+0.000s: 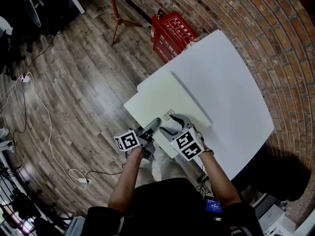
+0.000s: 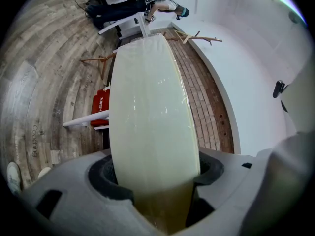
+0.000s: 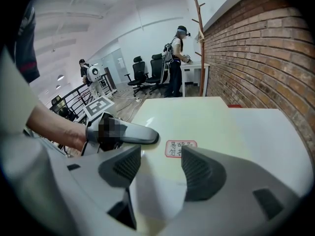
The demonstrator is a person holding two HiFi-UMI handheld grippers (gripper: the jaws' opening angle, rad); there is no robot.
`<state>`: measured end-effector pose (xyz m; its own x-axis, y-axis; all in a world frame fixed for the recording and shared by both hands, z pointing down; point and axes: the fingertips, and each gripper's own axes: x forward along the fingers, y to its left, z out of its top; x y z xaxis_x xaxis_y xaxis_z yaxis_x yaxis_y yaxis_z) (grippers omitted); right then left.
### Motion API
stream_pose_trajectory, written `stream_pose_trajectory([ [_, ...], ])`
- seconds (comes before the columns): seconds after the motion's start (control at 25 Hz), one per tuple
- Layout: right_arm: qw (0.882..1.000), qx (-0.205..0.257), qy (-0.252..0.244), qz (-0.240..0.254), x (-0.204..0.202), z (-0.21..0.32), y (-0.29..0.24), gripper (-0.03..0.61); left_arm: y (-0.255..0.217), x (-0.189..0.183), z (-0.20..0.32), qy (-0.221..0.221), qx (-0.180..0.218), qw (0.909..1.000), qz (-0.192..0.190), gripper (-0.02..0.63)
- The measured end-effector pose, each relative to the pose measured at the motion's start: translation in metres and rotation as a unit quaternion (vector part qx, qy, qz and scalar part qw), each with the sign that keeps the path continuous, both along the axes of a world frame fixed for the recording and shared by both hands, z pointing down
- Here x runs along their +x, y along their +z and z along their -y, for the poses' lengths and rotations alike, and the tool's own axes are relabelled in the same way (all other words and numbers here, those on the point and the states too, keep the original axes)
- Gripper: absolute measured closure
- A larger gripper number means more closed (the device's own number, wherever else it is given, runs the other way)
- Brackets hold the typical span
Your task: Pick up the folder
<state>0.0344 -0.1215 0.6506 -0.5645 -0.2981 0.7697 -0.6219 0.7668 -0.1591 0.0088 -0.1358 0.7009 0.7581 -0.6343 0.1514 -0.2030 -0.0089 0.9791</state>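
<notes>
A pale cream folder [image 1: 165, 102] lies on the white table [image 1: 231, 82], its left part jutting past the table's edge. My left gripper [image 1: 155, 123] is shut on the folder's near edge; in the left gripper view the sheet [image 2: 147, 122] runs straight out from between the jaws of that gripper [image 2: 157, 173]. My right gripper [image 1: 176, 123] stands open just beside it, over the same near edge. In the right gripper view the jaws of that gripper [image 3: 160, 163] are spread above the folder [image 3: 197, 122], with a small red-framed label [image 3: 180, 147] just beyond them.
A red box [image 1: 172, 33] stands on the wooden floor by the table's far corner, next to a wooden stand pole [image 1: 115, 9]. A brick wall [image 1: 275, 28] runs behind the table. Cables [image 1: 44, 117] trail over the floor at left. A person [image 3: 176, 58] stands far off by office chairs.
</notes>
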Motion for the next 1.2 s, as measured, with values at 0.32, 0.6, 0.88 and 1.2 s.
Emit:
stream_pose_trajectory([
  [0.32, 1.0, 0.0, -0.002, 0.006, -0.002, 0.0, -0.002, 0.311, -0.006, -0.005, 0.0, -0.02, 0.0, 0.9998, 0.004, 0.305],
  [0.6, 1.0, 0.006, 0.003, 0.014, -0.006, -0.001, -0.007, 0.311, -0.012, -0.011, -0.001, -0.031, -0.008, 0.9995, 0.0, 0.322],
  [0.88, 1.0, 0.009, 0.008, 0.023, -0.008, -0.001, -0.013, 0.311, -0.02, -0.015, -0.002, -0.042, -0.004, 0.9991, 0.003, 0.33],
  [1.2, 0.999, 0.018, 0.019, 0.032, -0.007, 0.0, -0.023, 0.311, -0.035, -0.021, 0.001, -0.028, 0.023, 0.9991, 0.022, 0.334],
])
